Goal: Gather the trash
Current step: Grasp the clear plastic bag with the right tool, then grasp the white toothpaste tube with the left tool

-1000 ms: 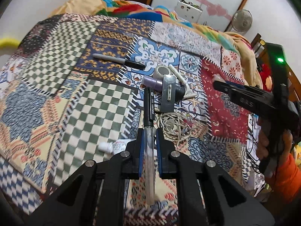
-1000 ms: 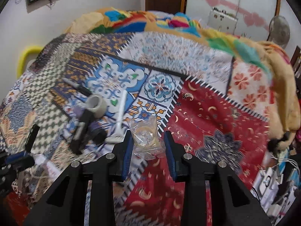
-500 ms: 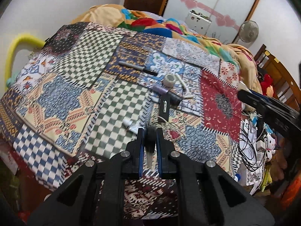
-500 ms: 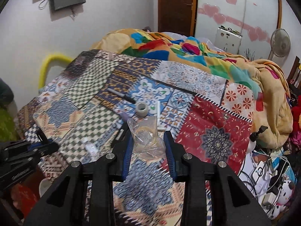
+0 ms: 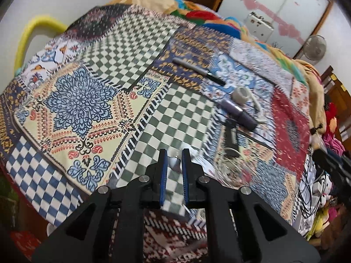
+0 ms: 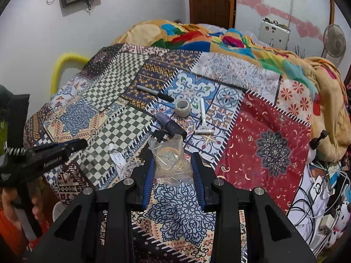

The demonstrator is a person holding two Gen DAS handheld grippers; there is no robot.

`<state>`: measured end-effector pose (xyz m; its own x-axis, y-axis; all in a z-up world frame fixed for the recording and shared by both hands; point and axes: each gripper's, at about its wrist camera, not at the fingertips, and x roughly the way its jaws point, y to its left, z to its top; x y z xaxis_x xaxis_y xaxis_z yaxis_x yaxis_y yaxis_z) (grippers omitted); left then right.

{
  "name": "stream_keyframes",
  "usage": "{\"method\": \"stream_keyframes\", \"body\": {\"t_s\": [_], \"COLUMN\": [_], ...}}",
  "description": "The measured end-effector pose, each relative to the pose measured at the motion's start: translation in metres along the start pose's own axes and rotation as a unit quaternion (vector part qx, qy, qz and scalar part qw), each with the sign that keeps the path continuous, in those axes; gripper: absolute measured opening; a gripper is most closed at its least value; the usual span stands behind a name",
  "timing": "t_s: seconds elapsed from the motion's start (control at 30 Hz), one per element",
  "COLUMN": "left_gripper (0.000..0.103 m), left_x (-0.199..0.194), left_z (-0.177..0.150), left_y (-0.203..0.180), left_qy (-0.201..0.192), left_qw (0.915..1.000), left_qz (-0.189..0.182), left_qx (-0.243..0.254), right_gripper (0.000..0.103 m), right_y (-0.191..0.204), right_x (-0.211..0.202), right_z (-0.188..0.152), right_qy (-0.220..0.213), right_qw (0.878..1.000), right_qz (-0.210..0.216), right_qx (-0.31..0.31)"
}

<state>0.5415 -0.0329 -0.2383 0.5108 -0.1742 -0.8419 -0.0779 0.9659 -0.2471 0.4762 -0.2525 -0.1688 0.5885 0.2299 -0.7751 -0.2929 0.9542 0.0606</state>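
- The crumpled clear plastic bag (image 6: pixel 170 160) was pinched between the right gripper (image 6: pixel 173 171) pads, held up over the near edge of the patchwork bedspread (image 6: pixel 269 144).
- The left gripper (image 5: pixel 174 167) had its jaws pressed nearly together on something small and pale; only a blurry tip (image 5: pixel 174 161) showed between the pads, so I couldn't tell what it was. It hung over the green-checked patch by the near edge.
- In the right view the left gripper (image 6: pixel 74 145) poked in from the left edge, with a person's hand (image 6: pixel 13 199) on its handle.
- Still lying on the bedspread, mid-bed: a roll of tape (image 6: pixel 182 107), a black marker (image 6: pixel 154 93) just beyond it, a white disposable razor (image 6: pixel 204 118) beside the tape, and a dark purple tube-shaped thing (image 6: pixel 170 125) in front.
- Nearer the edge, a small white tube (image 6: pixel 116 155) and a tangle of thin cord (image 5: pixel 230 168).
- A rumpled colourful blanket (image 6: pixel 219 39) was piled at the far end.
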Motion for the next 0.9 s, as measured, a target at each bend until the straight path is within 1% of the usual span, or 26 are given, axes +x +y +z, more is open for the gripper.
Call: {"method": "stream_keyframes", "body": {"t_s": [0.03, 0.07, 0.1, 0.13, 0.2, 0.23, 0.27, 0.33, 0.5, 0.6, 0.67, 0.73, 0.83, 0.9], "left_gripper": [0.012, 0.017, 0.020, 0.025, 0.029, 0.032, 0.037, 0.040, 0.040, 0.040, 0.040, 0.040, 0.040, 0.029], "left_x": [0.006, 0.011, 0.014, 0.015, 0.011, 0.008, 0.005, -0.001, -0.013, -0.009, 0.004, 0.023, 0.046, 0.053], "left_z": [0.002, 0.005, 0.005, 0.005, 0.001, -0.001, -0.003, -0.008, -0.009, -0.003, 0.001, 0.003, 0.003, 0.002], "left_y": [0.001, 0.002, 0.003, 0.003, 0.002, 0.001, 0.000, -0.003, -0.013, -0.023, -0.030, -0.034, -0.033, -0.032], "left_qy": [0.010, 0.020, 0.027, 0.028, 0.019, 0.015, 0.012, 0.009, 0.001, -0.002, 0.009, 0.032, 0.056, 0.061], "left_qw": [0.9999, 0.9998, 0.9996, 0.9996, 0.9996, 0.9995, 0.9994, 0.9993, 0.9993, 0.9992, 0.9989, 0.9985, 0.9979, 0.9977], "left_qz": [0.001, 0.003, 0.003, 0.005, 0.013, 0.016, 0.016, 0.010, -0.006, -0.016, -0.018, -0.014, -0.010, -0.015], "left_qx": [-0.001, 0.000, 0.003, 0.005, 0.017, 0.024, 0.029, 0.033, 0.036, 0.037, 0.042, 0.042, 0.030, 0.025], "right_gripper": [0.030, 0.030, 0.030, 0.030, 0.030, 0.030, 0.030, 0.030, 0.030, 0.030, 0.030, 0.030, 0.030, 0.030], "right_y": [-0.001, -0.003, -0.006, -0.008, -0.012, -0.013, -0.014, -0.014, -0.015, -0.013, -0.012, -0.012, -0.015, -0.017], "right_x": [0.004, 0.007, 0.013, 0.017, 0.023, 0.025, 0.026, 0.028, 0.027, 0.026, 0.028, 0.030, 0.032, 0.033], "right_z": [-0.001, -0.001, -0.002, -0.003, -0.005, -0.006, -0.007, -0.010, -0.012, -0.013, -0.014, -0.015, -0.016, -0.016], "right_qy": [0.003, 0.007, 0.013, 0.017, 0.025, 0.027, 0.028, 0.030, 0.030, 0.027, 0.030, 0.033, 0.035, 0.037], "right_qw": [1.000, 1.000, 1.000, 1.000, 1.000, 1.000, 0.999, 0.999, 0.999, 1.000, 0.999, 0.999, 0.999, 0.999], "right_qz": [0.000, 0.000, 0.000, 0.001, 0.003, 0.004, 0.005, 0.004, 0.012, 0.010, 0.012, 0.013, 0.014, 0.016], "right_qx": [0.001, 0.003, 0.006, 0.009, 0.014, 0.015, 0.014, 0.012, 0.014, 0.009, 0.009, 0.009, 0.010, 0.013]}}
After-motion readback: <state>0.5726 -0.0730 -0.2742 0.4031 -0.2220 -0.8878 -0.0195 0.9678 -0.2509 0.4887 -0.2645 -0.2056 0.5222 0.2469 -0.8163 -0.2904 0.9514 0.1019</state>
